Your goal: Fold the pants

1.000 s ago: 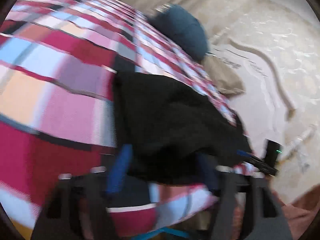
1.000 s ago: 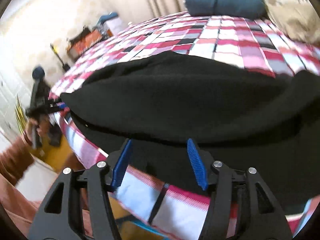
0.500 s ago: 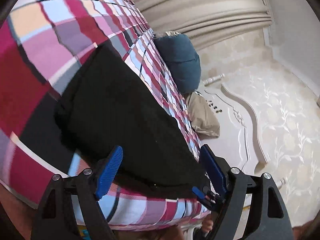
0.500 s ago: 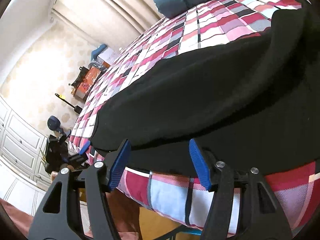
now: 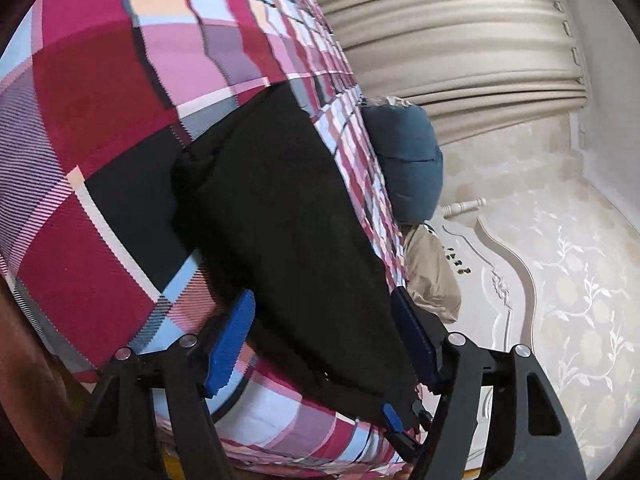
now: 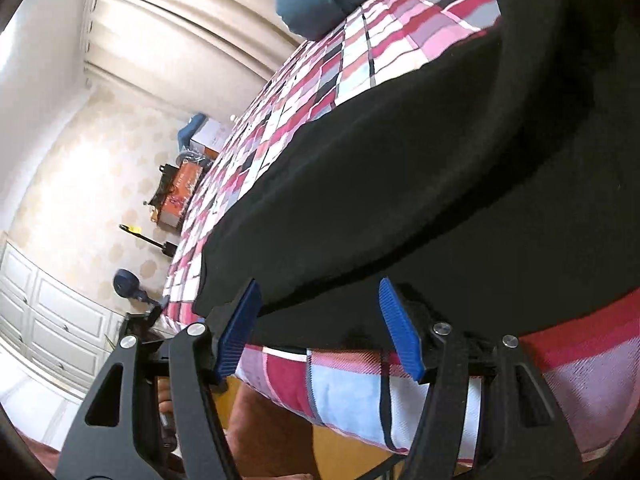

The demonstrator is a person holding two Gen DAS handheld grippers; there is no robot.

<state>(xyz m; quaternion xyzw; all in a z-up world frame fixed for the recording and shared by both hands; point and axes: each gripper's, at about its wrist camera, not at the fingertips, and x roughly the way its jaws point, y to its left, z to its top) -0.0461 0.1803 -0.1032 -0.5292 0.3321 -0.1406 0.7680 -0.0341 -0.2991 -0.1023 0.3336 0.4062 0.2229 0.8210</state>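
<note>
Black pants (image 5: 288, 216) lie flat on the plaid bedspread (image 5: 100, 128), running away toward the pillows. My left gripper (image 5: 324, 340) sits at their near end by the bed's edge. Its jaws are closing, the cloth's edge lies between the blue pads (image 5: 232, 344), and the pads do not press on it. In the right wrist view the pants (image 6: 420, 168) fill the middle. My right gripper (image 6: 320, 328) stands open astride their near hem, low over the bedspread (image 6: 352, 384). Its blue tip (image 5: 394, 420) shows at the pants' corner in the left view.
A blue pillow (image 5: 408, 168) and a beige one (image 5: 432, 276) lie at the bed's head by a white headboard (image 5: 500, 280). Curtains (image 6: 180, 28) hang behind. Beside the bed are an orange box (image 6: 180, 192), a small fan (image 6: 128, 284) and white cupboards (image 6: 48, 320). A person's leg (image 6: 272, 424) is below the bed's edge.
Both views have rolled as the wrists turned. Both grippers have sunk closer to the pants' near edge. The left jaws stand narrower than half a second ago.
</note>
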